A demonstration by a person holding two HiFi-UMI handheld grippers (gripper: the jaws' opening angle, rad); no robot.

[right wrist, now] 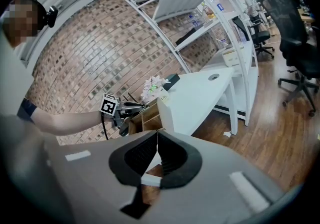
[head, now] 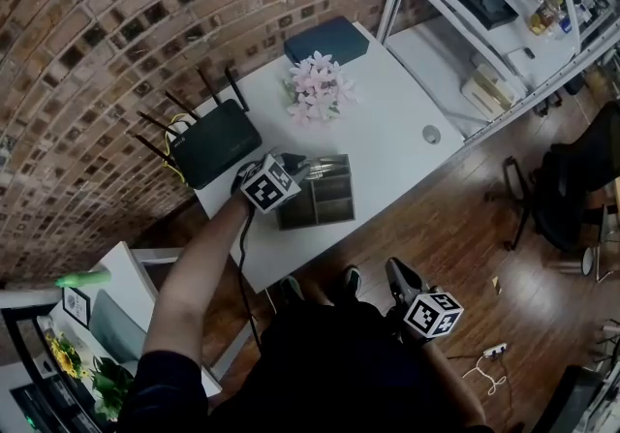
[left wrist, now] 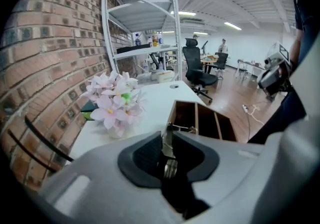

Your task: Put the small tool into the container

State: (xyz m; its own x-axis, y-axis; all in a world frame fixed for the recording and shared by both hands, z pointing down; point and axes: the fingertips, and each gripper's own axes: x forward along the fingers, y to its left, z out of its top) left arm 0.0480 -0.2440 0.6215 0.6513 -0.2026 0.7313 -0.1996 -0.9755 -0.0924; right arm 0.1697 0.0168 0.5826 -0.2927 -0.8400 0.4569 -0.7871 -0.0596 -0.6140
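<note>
Hovering left gripper [left wrist: 168, 137] over the far-left corner of the container [left wrist: 173, 114] on the counter [head: 387, 131], jaws slightly apart around the tool [left wrist: 170, 166] to let it drop in, with right gripper [right wrist: 157, 135] closed, empty, well clear.

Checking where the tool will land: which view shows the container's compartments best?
The left gripper view: the container is close and well lit, three compartments open to the camera, its near end hidden. The head view shows the container whole from above, but small and dark. The right gripper view shows the container small and far off.
</note>
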